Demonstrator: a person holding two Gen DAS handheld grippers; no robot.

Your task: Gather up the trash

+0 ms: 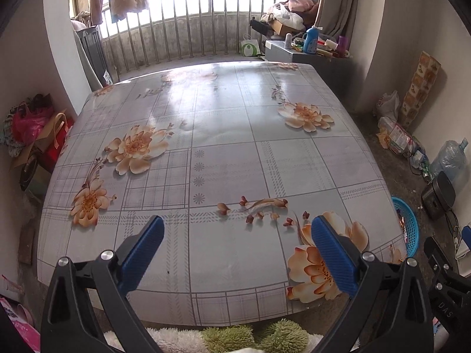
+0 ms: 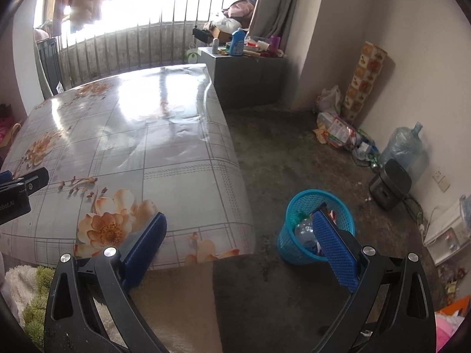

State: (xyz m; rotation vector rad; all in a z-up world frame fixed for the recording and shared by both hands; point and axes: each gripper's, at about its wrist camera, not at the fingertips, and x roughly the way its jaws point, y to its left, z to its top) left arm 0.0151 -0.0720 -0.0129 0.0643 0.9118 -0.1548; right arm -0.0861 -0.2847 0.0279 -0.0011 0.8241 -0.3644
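My left gripper (image 1: 237, 229) hangs open over the near edge of the floral-cloth table (image 1: 223, 158), nothing between its blue pads. My right gripper (image 2: 240, 226) is open too, held past the table's right front corner (image 2: 206, 206) above the floor. A blue mesh waste basket (image 2: 297, 229) stands on the floor just beyond the right finger; a clear plastic bottle (image 2: 304, 229) and other scraps lie inside it. The same basket (image 1: 407, 223) peeks out at the table's right edge in the left wrist view. No loose trash shows on the tabletop.
A grey cabinet (image 2: 247, 79) with bottles stands behind the table. Bags (image 2: 335, 126), a water jug (image 2: 403, 147) and a black appliance (image 2: 390, 185) line the right wall. Bags (image 1: 32, 135) crowd the left wall. Fluffy fabric (image 1: 235, 338) lies below the near table edge.
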